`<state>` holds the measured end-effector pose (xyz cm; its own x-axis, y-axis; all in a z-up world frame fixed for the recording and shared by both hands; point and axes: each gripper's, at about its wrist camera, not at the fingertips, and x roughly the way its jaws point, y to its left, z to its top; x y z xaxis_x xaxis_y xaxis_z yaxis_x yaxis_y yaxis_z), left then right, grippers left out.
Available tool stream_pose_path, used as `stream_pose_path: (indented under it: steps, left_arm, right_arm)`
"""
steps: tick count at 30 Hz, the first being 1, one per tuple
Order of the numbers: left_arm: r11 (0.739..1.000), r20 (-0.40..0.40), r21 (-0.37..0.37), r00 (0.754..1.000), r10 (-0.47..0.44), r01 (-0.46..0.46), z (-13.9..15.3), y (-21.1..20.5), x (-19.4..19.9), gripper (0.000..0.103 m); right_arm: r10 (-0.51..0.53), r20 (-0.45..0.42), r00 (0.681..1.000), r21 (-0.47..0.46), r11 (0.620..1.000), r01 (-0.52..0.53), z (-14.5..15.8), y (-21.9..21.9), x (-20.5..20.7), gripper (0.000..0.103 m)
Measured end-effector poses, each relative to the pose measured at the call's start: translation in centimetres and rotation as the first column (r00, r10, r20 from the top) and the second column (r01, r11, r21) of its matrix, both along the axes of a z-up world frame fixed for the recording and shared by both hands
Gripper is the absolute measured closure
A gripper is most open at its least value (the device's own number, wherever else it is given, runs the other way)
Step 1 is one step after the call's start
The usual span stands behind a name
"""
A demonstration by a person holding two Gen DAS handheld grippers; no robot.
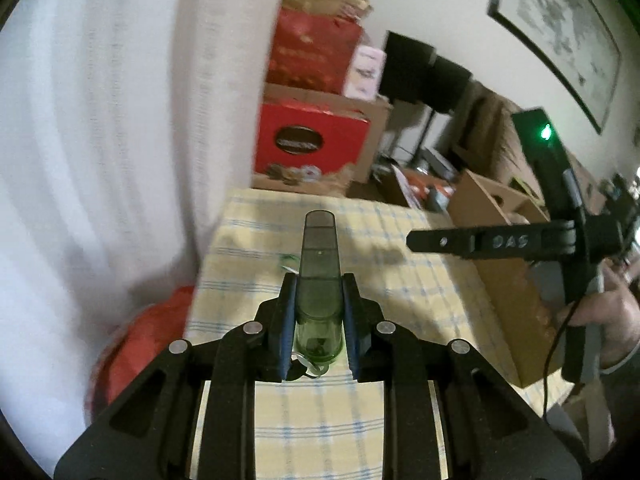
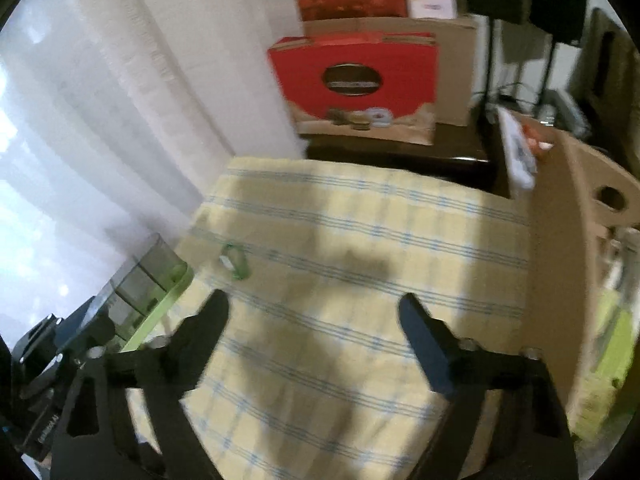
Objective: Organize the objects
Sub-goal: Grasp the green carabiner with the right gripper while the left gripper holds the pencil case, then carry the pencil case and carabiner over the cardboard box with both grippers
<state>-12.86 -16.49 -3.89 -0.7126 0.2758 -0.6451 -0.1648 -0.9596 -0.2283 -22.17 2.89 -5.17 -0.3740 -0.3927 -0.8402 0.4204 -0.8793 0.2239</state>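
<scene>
My left gripper (image 1: 319,282) is shut on a long green translucent compartment case (image 1: 319,268), held above the yellow checked tablecloth (image 1: 400,280). The case also shows at the left of the right wrist view (image 2: 148,280), with the left gripper behind it. My right gripper (image 2: 314,306) is open and empty above the cloth; it also shows at the right of the left wrist view (image 1: 416,240). A small green clip-like object (image 2: 234,262) lies on the cloth ahead of the right gripper, and peeks out beside the case in the left wrist view (image 1: 289,260).
A brown cardboard box (image 2: 568,216) stands at the table's right edge. Red gift boxes (image 2: 356,80) are stacked behind the table. A white curtain (image 1: 100,140) hangs on the left. A red bag (image 1: 148,340) sits below the table's left edge.
</scene>
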Motion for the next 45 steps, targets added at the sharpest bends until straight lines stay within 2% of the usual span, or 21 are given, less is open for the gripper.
stream_pose_path:
  steps: [6, 10, 13, 17, 20, 22, 29, 31, 32, 34, 37, 41, 45]
  left_arm:
    - [0.995, 0.016, -0.026, 0.995, 0.096, -0.095, 0.2, -2.0, 0.1, 0.083]
    - [0.990, 0.030, -0.007, 0.989, 0.143, -0.143, -0.1, -3.2, -0.1, 0.083]
    - [0.988, 0.036, 0.006, 0.988, 0.152, -0.153, -0.4, -3.8, 0.0, 0.083]
    - [0.988, 0.038, -0.003, 0.987, 0.154, -0.154, -0.6, -3.9, -0.2, 0.083]
    - [0.988, 0.037, 0.005, 0.987, 0.157, -0.157, -0.7, -3.9, -0.3, 0.083]
    - [0.987, 0.039, 0.005, 0.986, 0.159, -0.160, -0.7, -3.9, -0.3, 0.083]
    - [0.987, 0.046, 0.013, 0.986, 0.159, -0.159, -1.0, -3.9, -0.2, 0.083]
    - [0.987, 0.050, 0.011, 0.986, 0.158, -0.159, -1.1, -3.8, -0.3, 0.083]
    - [0.987, 0.053, 0.011, 0.986, 0.158, -0.159, -1.2, -3.7, -0.3, 0.083]
    - [0.987, 0.058, 0.007, 0.986, 0.159, -0.160, -1.3, -3.6, -0.4, 0.083]
    - [0.987, 0.064, 0.007, 0.985, 0.160, -0.161, -1.4, -3.5, -0.6, 0.083]
    - [0.987, 0.066, 0.007, 0.985, 0.160, -0.161, -1.2, -3.3, -0.8, 0.083]
    - [0.988, 0.063, 0.013, 0.986, 0.154, -0.155, -0.9, -2.7, -1.0, 0.083]
  right_arm:
    - [0.085, 0.021, 0.996, 0.016, 0.996, -0.085, -1.8, -4.3, -1.0, 0.048]
    - [0.144, 0.012, 0.989, 0.048, 0.988, -0.145, -3.2, -7.0, -1.7, 0.051]
    - [0.177, 0.016, 0.984, 0.039, 0.983, -0.177, -4.2, -8.6, -2.4, 0.052]
    - [0.206, 0.017, 0.978, 0.081, 0.975, -0.206, -5.5, -10.3, -3.0, 0.053]
    - [0.220, 0.024, 0.975, 0.100, 0.970, -0.221, -6.3, -10.9, -3.2, 0.064]
    - [0.223, 0.025, 0.974, 0.105, 0.969, -0.225, -6.8, -10.8, -3.1, 0.067]
    - [0.254, -0.018, 0.967, 0.187, 0.951, -0.246, -7.4, -11.8, -2.5, 0.068]
    - [0.267, -0.040, 0.963, 0.230, 0.940, -0.251, -7.4, -12.3, -2.1, 0.076]
    - [0.280, -0.055, 0.959, 0.251, 0.933, -0.258, -7.4, -12.5, -1.8, 0.086]
    - [0.289, -0.068, 0.955, 0.269, 0.927, -0.261, -7.4, -12.8, -1.3, 0.085]
    - [0.270, -0.045, 0.962, 0.238, 0.938, -0.252, -7.2, -12.5, -1.5, 0.085]
    - [0.215, 0.001, 0.977, 0.146, 0.966, -0.213, -5.9, -10.9, -2.1, 0.085]
    - [0.186, -0.011, 0.983, 0.106, 0.977, -0.184, -3.7, -9.2, -2.1, 0.085]
